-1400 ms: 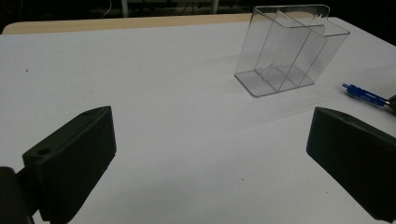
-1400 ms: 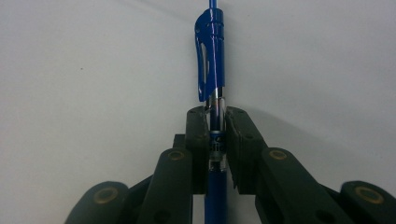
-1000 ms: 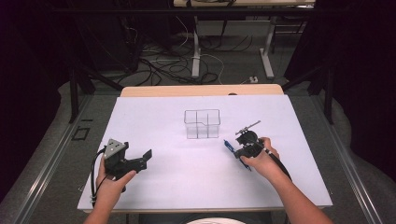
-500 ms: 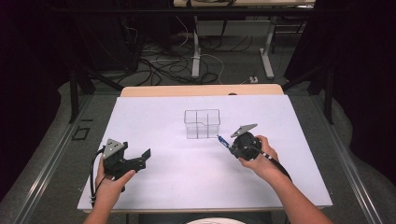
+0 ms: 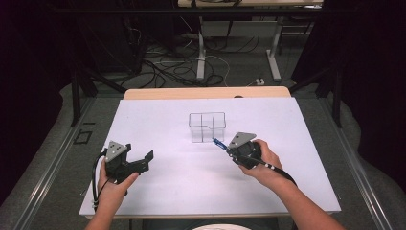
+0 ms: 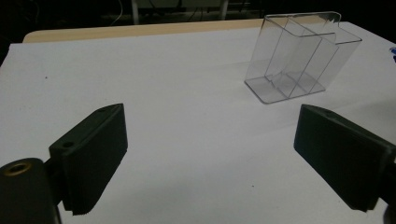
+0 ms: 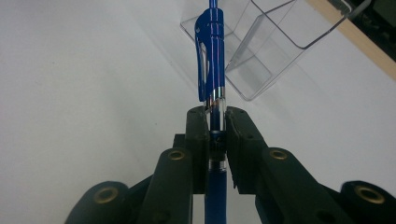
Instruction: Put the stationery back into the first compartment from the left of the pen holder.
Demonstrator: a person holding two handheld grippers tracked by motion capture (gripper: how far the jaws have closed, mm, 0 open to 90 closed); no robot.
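A: Holding a blue pen (image 7: 211,70), is the right gripper (image 5: 229,150) lining it up with something?

B: It is clamping the pen between its two jaws, which are closed tight on the barrel just below the clip. In the right gripper view the pen is running straight out along the gripper's own line, clip end leading.

A: And where is it pointing?

B: At the clear plastic holder (image 5: 207,126) standing upright near the middle of the white table (image 5: 158,191). From above, the pen's free end is sitting just beside the holder's near right corner, outside it and not yet over the open top. The holder is lying ahead of the right gripper and to its left.

A: So what is the move turning on?

B: Probably the pen's long axis. It is lying closer to level than upright, while the holder's compartments are opening upward, so the pen would likely need tipping before it could drop in.

A: And the left gripper (image 5: 131,165)?

B: It is sitting low at the near left, jaws spread wide and gripping nothing, well apart from the holder. The right hand (image 5: 261,160) is clearly the nearer one.
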